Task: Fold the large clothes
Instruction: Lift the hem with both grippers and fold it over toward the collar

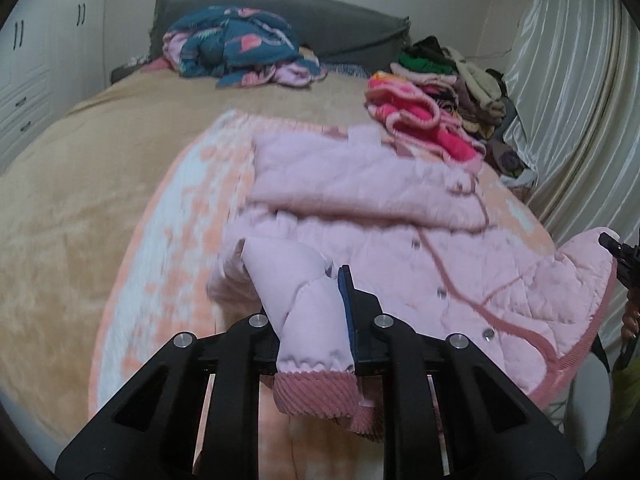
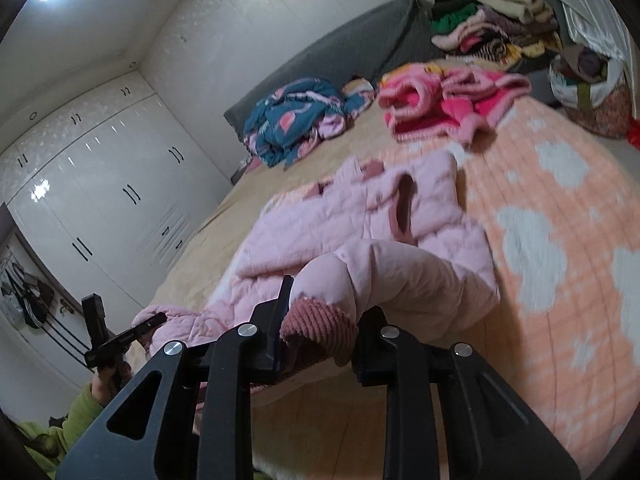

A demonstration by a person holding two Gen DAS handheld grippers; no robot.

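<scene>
A pale pink quilted jacket (image 1: 360, 200) lies spread on the orange and white blanket (image 1: 192, 208) at the near end of the bed. My left gripper (image 1: 310, 320) is shut on one sleeve near its ribbed dusty-pink cuff (image 1: 316, 392). My right gripper (image 2: 320, 320) is shut on the other sleeve at its ribbed cuff (image 2: 320, 322), held slightly above the bed; the jacket (image 2: 360, 216) stretches away from it. The left gripper also shows in the right wrist view (image 2: 120, 336), and the right gripper at the edge of the left wrist view (image 1: 620, 252).
A bright pink knit garment (image 1: 416, 116) lies just beyond the jacket. A stack of folded clothes (image 1: 448, 76) stands at the far right. A blue patterned quilt (image 1: 236, 44) is bunched at the grey headboard (image 1: 340, 24). White wardrobes (image 2: 100, 184) stand left, curtains (image 1: 576, 100) right.
</scene>
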